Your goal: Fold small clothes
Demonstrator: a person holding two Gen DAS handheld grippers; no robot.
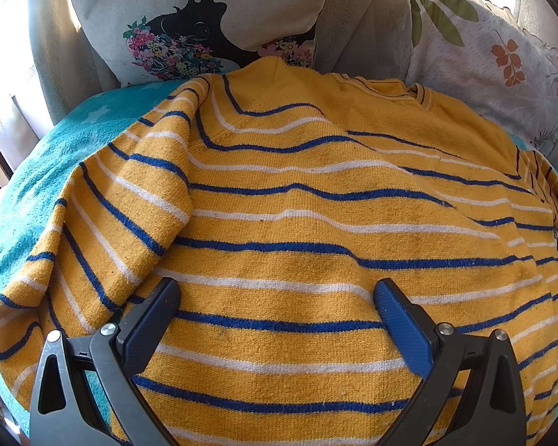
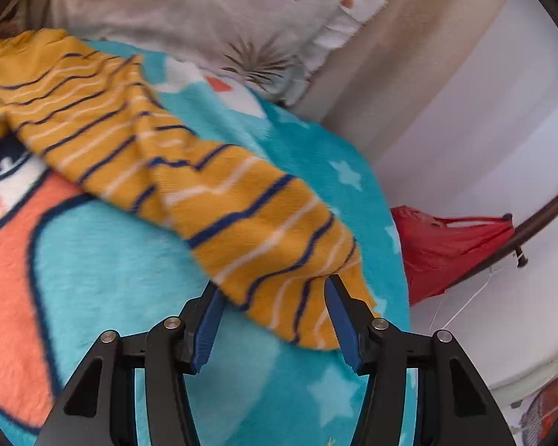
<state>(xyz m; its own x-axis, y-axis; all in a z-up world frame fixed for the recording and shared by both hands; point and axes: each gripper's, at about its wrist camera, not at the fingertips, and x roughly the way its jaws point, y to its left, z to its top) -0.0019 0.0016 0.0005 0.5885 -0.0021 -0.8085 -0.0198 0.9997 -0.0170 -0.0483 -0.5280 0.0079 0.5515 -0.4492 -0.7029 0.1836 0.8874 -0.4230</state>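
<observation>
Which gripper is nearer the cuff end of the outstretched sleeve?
Right. The right gripper has its open jaws on either side of the sleeve near its cuff end. The left gripper hovers open over the sweater's body.

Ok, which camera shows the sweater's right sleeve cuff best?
The right wrist view: the cuff lies between the open right gripper fingers on the blanket. The left wrist view shows mostly the sweater body, with that sleeve cut off at the edge.

The striped sweater's [image 1: 297, 223] hem is running off the left wrist view's bottom edge behind the left tongs [image 1: 277, 299], while its sleeve [image 2: 204, 186] is smearing with blur, its cuff partly hiding behind the right tongs [image 2: 271, 297].
</observation>
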